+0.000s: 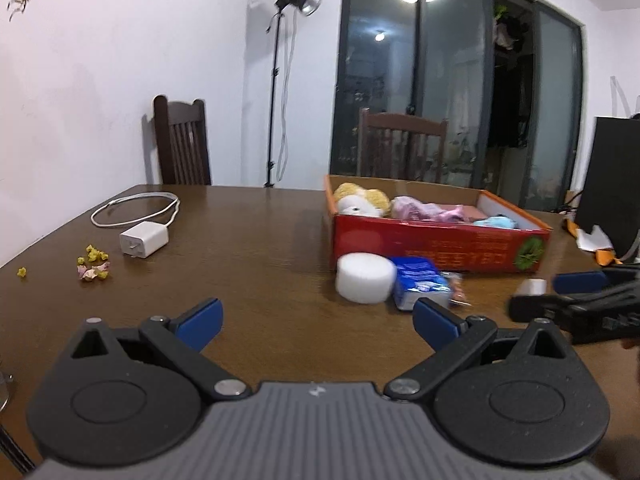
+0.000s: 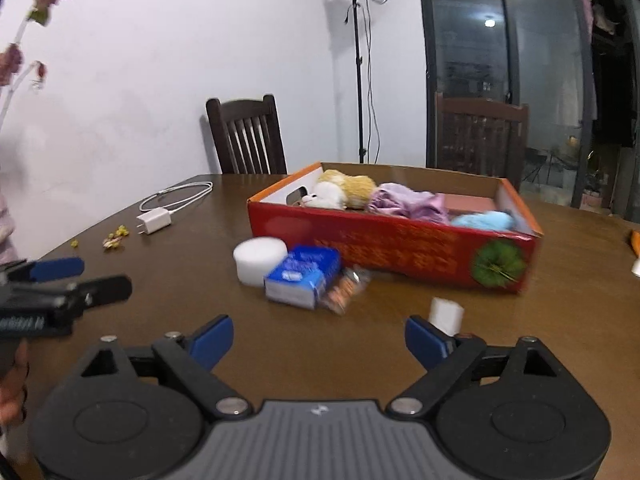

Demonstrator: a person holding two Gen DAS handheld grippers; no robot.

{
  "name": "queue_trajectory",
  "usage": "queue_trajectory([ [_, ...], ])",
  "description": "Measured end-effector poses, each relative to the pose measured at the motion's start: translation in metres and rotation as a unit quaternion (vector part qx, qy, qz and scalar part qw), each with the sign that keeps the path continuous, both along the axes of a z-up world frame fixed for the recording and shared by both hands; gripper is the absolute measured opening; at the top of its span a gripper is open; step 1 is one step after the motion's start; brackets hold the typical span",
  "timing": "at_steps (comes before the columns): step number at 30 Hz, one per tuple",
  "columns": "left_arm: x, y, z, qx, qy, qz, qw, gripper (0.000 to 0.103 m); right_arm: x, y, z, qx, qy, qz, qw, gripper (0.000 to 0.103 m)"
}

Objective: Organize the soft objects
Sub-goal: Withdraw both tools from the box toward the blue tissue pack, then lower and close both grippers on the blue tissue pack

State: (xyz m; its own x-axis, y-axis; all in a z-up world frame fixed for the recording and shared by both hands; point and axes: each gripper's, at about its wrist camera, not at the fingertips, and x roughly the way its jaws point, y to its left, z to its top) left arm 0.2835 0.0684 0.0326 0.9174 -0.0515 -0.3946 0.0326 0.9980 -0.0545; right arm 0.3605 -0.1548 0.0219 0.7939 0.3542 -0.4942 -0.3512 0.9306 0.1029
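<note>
A red cardboard box (image 1: 440,246) (image 2: 384,244) on the wooden table holds a yellow-and-white plush toy (image 2: 340,192), a pink cloth (image 2: 408,200) and a blue fluffy item (image 2: 484,220). In front of it lie a white foam cylinder (image 1: 364,282) (image 2: 260,258), a blue tissue pack (image 1: 420,282) (image 2: 304,280), an orange snack packet (image 2: 344,290) and a small white foam block (image 2: 446,316) (image 1: 532,287). My left gripper (image 1: 318,322) is open and empty, short of the cylinder. My right gripper (image 2: 320,338) is open and empty, its right finger next to the foam block.
A white charger with cable (image 1: 144,240) (image 2: 154,220) and yellow-pink paper scraps (image 1: 94,266) lie at the table's left. Two wooden chairs (image 1: 182,140) (image 2: 480,132) stand behind the table. A light stand (image 2: 360,72) is at the wall. A black object (image 1: 612,184) stands at right.
</note>
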Motion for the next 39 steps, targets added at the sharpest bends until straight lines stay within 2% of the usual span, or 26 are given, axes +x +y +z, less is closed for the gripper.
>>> queue_trajectory([
  [3, 0.012, 0.011, -0.003, -0.018, 0.010, 0.011, 0.9997, 0.103, 0.043, 0.025, -0.009, 0.001, 0.026, 0.011, 1.000, 0.090],
  [6, 0.014, 0.022, -0.007, -0.033, 0.021, 0.017, 0.9991, 0.103, 0.077, 0.047, -0.018, -0.005, 0.045, 0.003, 0.999, 0.080],
  [8, 0.013, 0.026, -0.010, -0.029, 0.023, 0.023, 0.9991, 0.103, 0.090, 0.059, -0.022, -0.009, 0.048, 0.004, 0.999, 0.071],
  [11, 0.009, 0.030, -0.013, -0.023, 0.028, 0.030, 0.9989, 0.103, 0.104, 0.075, -0.029, -0.045, 0.053, -0.014, 0.997, 0.064],
  [12, 0.008, 0.031, -0.013, -0.025, 0.030, 0.031, 0.9988, 0.103, 0.107, 0.077, -0.031, -0.044, 0.057, -0.014, 0.997, 0.060],
  [14, 0.005, 0.033, -0.013, -0.031, 0.035, 0.032, 0.9984, 0.103, 0.106, 0.077, -0.033, -0.036, 0.062, -0.012, 0.997, 0.059],
  [17, -0.004, 0.031, -0.011, -0.036, 0.034, 0.024, 0.9985, 0.103, 0.083, 0.070, -0.028, -0.030, 0.071, 0.017, 0.997, 0.058],
  [20, -0.014, 0.024, -0.009, -0.047, 0.034, 0.002, 0.9983, 0.103, 0.033, 0.056, -0.022, -0.018, 0.078, 0.090, 0.993, 0.059],
  [22, -0.017, 0.020, -0.010, -0.070, 0.047, -0.022, 0.9962, 0.103, -0.007, 0.041, -0.024, -0.014, 0.084, 0.137, 0.987, 0.059],
  [23, -0.018, 0.017, -0.010, -0.087, 0.056, -0.035, 0.9940, 0.103, -0.024, 0.032, -0.026, -0.015, 0.084, 0.143, 0.986, 0.059],
  [25, -0.021, 0.009, -0.010, -0.116, 0.064, -0.063, 0.9891, 0.103, -0.055, 0.015, -0.030, -0.031, 0.075, 0.134, 0.988, 0.059],
  [27, -0.025, -0.004, -0.011, -0.127, 0.067, -0.090, 0.9856, 0.103, -0.078, -0.006, -0.035, -0.041, 0.067, 0.111, 0.991, 0.067],
  [28, -0.025, -0.011, -0.012, -0.126, 0.070, -0.100, 0.9845, 0.103, -0.083, -0.015, -0.038, -0.045, 0.068, 0.092, 0.992, 0.071],
  [31, -0.022, -0.031, -0.017, -0.123, 0.085, -0.125, 0.9808, 0.103, -0.092, -0.055, -0.038, -0.032, 0.074, 0.005, 0.997, 0.070],
  [34, -0.020, -0.048, -0.017, -0.131, 0.097, -0.149, 0.9753, 0.100, -0.097, -0.093, -0.029, 0.010, 0.067, -0.077, 0.995, 0.062],
  [36, -0.022, -0.056, -0.016, -0.146, 0.105, -0.164, 0.9699, 0.097, -0.102, -0.106, -0.022, 0.059, 0.054, -0.076, 0.994, 0.060],
  [39, -0.027, -0.066, -0.017, -0.144, 0.111, -0.167, 0.9690, 0.087, -0.102, -0.107, -0.018, 0.116, 0.050, -0.046, 0.991, 0.055],
])
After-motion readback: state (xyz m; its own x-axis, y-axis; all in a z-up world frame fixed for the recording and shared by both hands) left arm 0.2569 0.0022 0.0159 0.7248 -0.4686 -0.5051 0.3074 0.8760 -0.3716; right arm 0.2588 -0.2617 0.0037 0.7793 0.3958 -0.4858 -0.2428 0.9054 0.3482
